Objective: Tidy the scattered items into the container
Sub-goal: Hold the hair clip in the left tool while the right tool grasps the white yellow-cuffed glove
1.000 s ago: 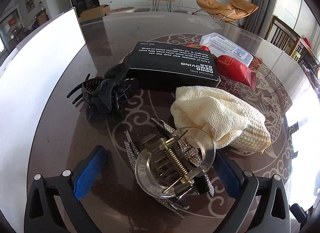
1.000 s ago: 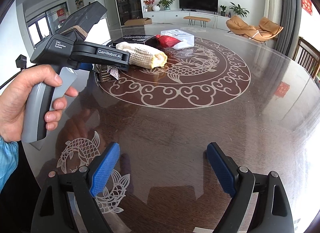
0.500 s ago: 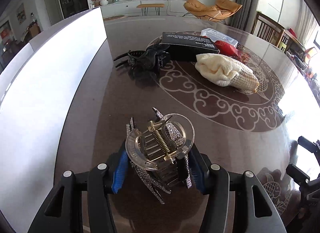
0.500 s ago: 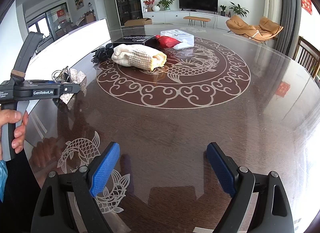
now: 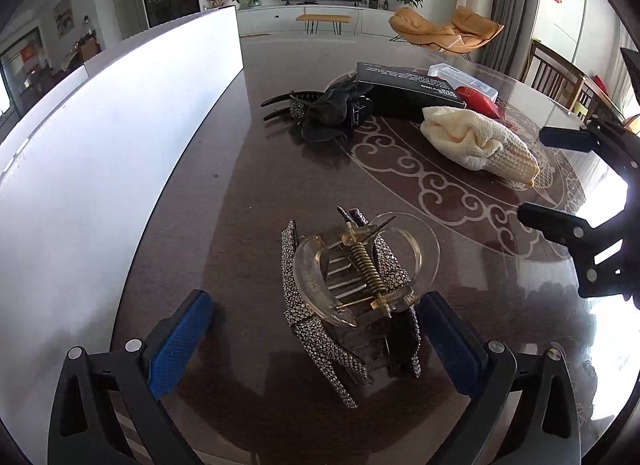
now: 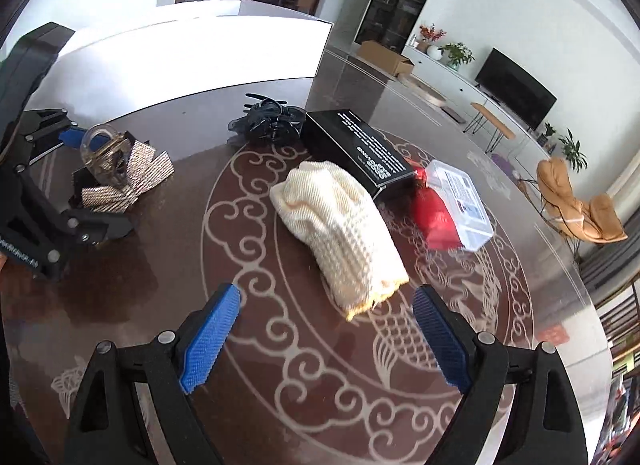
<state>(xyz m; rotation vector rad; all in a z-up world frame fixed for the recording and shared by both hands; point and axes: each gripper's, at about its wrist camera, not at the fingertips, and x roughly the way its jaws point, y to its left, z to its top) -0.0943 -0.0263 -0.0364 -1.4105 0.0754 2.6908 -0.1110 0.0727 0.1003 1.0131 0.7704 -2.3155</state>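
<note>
The left gripper (image 5: 312, 339) was opening its jaws, and the blue pads stood clear on either side of the clear hair claw (image 5: 356, 265), which lay with the rhinestone bow clip (image 5: 320, 329) on the dark table (image 5: 248, 225). Whether claw and bow were one piece or two stacked ones could not be told. The right pad sat just beside the bow's black end; contact there was hard to judge.

The right gripper (image 6: 324, 341) was spread wide with nothing between its pads, held over the table's pale scroll pattern, with the cream knitted cloth (image 6: 340, 229) just ahead of it. That view was slightly blurred.

The white container (image 5: 100, 169) ran along the table's left edge, showing only its outer wall; its inside was hidden. Near the far edge lay a black hair claw (image 5: 324, 111) touching a black box (image 5: 404, 87). Behind the cloth a red packet (image 6: 434, 217) was partly covered, and a clear plastic case (image 6: 460, 201) lay against it. The right gripper's black frame cut into the left view's right side.
</note>
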